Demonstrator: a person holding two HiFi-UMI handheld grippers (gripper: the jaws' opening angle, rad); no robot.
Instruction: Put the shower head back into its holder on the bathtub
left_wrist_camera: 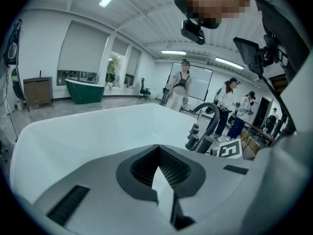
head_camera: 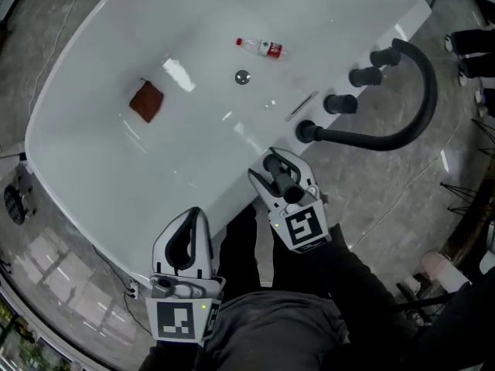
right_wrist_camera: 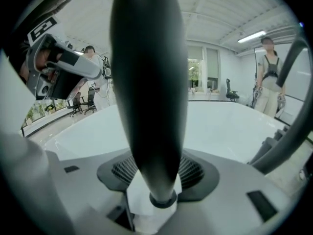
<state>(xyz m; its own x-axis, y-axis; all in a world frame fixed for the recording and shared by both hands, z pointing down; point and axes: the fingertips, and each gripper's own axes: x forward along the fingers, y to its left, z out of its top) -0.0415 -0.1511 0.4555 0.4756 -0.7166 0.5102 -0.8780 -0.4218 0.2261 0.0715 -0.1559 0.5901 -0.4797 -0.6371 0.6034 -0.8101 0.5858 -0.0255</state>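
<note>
The white bathtub [head_camera: 93,114] spreads out below me. Toward its left, on the tub floor, lies a brown pad [head_camera: 147,100]. Nearer to me, over the tub's near rim, my left gripper [head_camera: 194,212] hangs with its jaws meeting at the tips and nothing held. Only the white of the tub shows through the narrow slit behind the tips.

Further right, the round drain [head_camera: 242,76] sits in the tub floor. Just beyond it a small clear bottle [head_camera: 261,48] with a red label lies on its side.

Right of that, at the near rim, is my right gripper [head_camera: 272,165]. Its jaws stand well apart, one on each side of the black shower head [head_camera: 285,182], which rises upright between them. I see white gaps beside its lower end, so the pads do not seem to clamp it. Whether its foot rests in anything I cannot tell.

A thin metal strip [head_camera: 302,106] lies just past it on the tub's edge. Three black knobs [head_camera: 365,76] stand in a row on the deck. Beside the nearest one, a thick black tube [head_camera: 424,103] curves out from a black socket [head_camera: 307,132] and arcs round to the far end of the row.
</note>
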